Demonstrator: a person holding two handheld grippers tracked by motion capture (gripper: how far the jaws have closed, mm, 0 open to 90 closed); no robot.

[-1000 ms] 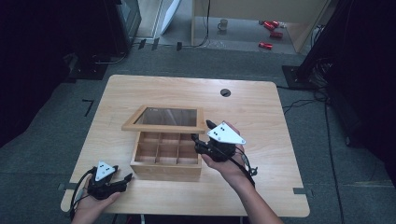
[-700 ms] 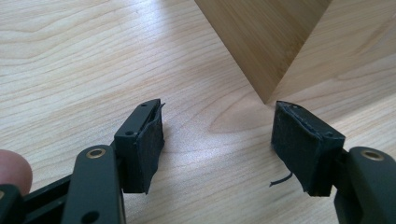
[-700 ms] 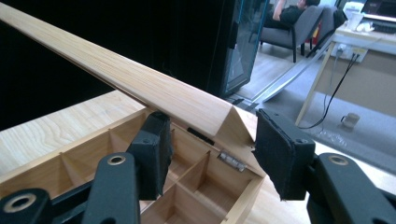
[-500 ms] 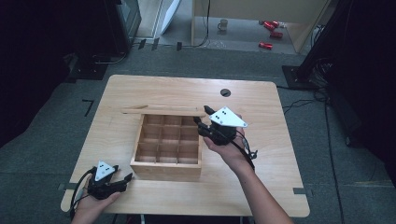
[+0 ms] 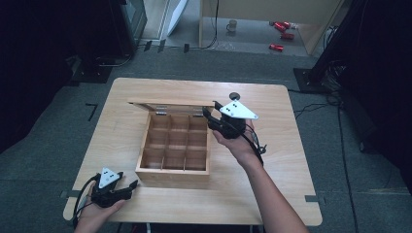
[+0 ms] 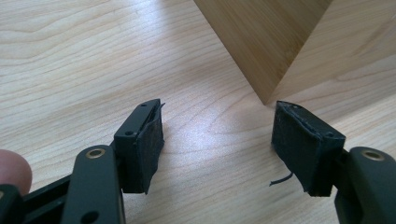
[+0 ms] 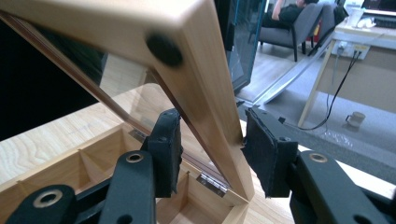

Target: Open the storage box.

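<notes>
A wooden compartment box [image 5: 174,150] sits near the middle of the light wood surface [image 5: 286,160], its base square to the surface edges. The interior is divided into a three-by-three grid of compartments; all nine visible in the high view appear empty. The lid [image 5: 171,104] is raised on hinges along the far side and stands roughly upright, so from above it presents as a thin strip running left to right. In the right gripper view the lid [image 7: 140,56] proves to be a wooden frame around a clear pane, with a small dark round bumper on its corner and metal hinges [image 7: 208,181] at its foot.

The right gripper [image 5: 210,118] is at the lid's right end, above the far right corner of the box. In its own view the right gripper [image 7: 212,140] has its jaws either side of the lid's frame edge. The right pad touches the wood; the left pad sits just beside it with a slight gap, so a firm grasp cannot be confirmed.

The left gripper [image 5: 127,188] rests low at the near left of the surface, held in the person's left hand [image 5: 97,213], just beside the box's near left corner. Its own view shows the left gripper [image 6: 217,140] with jaws spread wide and nothing between them, the box corner [image 6: 268,46] just ahead.

Beyond the surface, on the floor, stand a mug [image 5: 232,25] and some red items [image 5: 281,34].
</notes>
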